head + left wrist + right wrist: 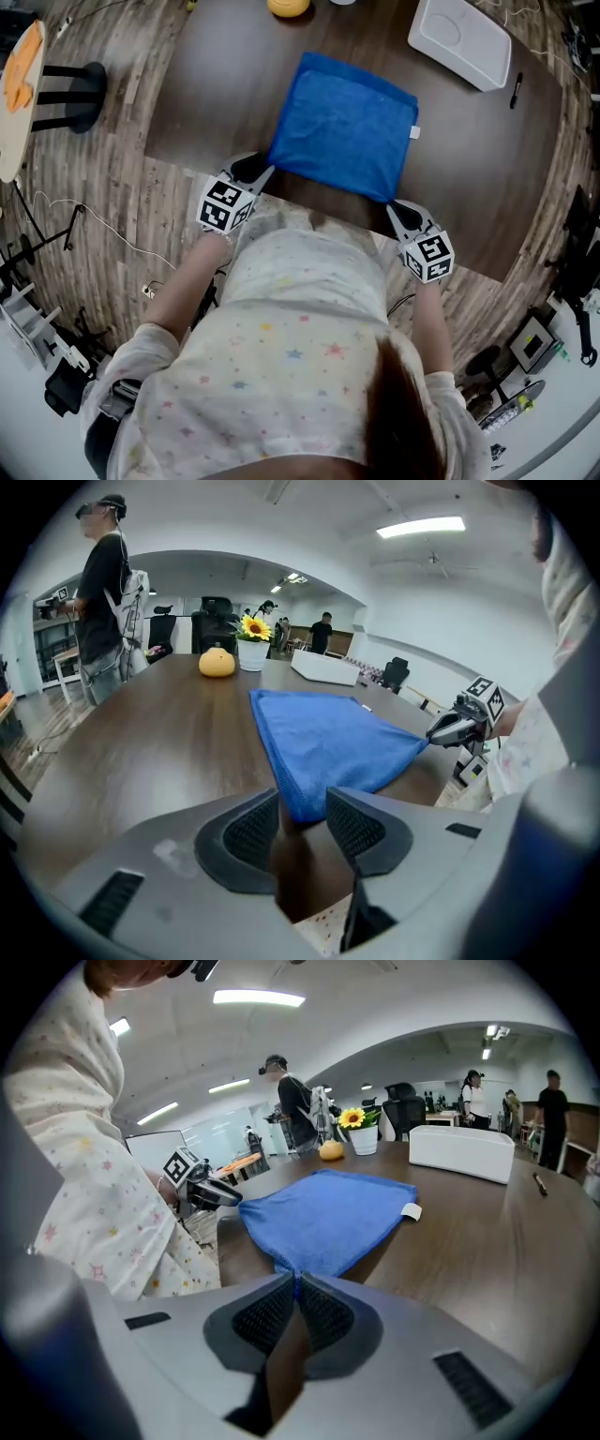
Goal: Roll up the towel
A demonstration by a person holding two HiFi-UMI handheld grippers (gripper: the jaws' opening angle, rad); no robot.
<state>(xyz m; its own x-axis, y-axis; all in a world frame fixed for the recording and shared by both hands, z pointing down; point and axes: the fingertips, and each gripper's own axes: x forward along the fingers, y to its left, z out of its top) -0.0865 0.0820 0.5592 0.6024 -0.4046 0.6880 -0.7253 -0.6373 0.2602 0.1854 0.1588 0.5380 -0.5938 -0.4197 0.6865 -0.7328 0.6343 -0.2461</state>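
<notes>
blue towel (345, 127), dark wood-grain table (216, 75)

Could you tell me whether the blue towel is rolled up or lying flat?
Flat, not rolled: the towel lies flat on the table, no edge curled over; the left gripper and right gripper sit at its near corners.

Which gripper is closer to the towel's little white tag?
Right. The right gripper pinches the towel corner on the tag's side; the left gripper sits at the other near corner, farther off.

Blue towel (344, 127) on table (211, 89) — left gripper (265, 172), right gripper (395, 207) at near corners.
</notes>
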